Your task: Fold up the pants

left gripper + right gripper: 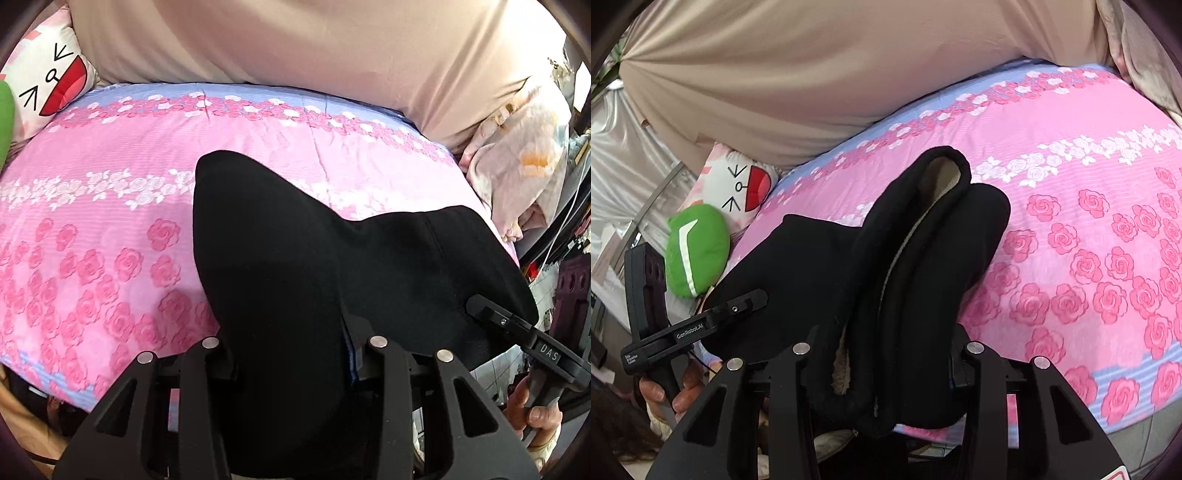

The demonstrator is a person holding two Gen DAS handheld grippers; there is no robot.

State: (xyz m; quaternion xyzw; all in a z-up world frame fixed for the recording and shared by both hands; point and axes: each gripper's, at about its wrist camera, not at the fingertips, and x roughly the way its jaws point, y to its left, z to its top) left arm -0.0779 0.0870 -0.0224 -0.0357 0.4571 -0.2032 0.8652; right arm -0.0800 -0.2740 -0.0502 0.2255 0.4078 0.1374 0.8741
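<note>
Across the rose-print pink bedsheet, I hold black fleece-lined pants raised at both ends. My left gripper pinches the dark fabric, which drapes over its jaws and hides the fingertips in the left wrist view. My right gripper clamps a bunched edge of the pants, the pale lining showing along the fold.

From the left camera, the right gripper bites the cloth at 4 o'clock, with a hand on its handle below. From the right camera, the left gripper enters at 8 o'clock, gripped by a hand.

Around the work: a beige quilt is heaped at 12 o'clock, a cartoon-face pillow and green plush toy sit at 9 to 10 o'clock in the right view, and a floral blanket is crumpled at 3 o'clock in the left view.
</note>
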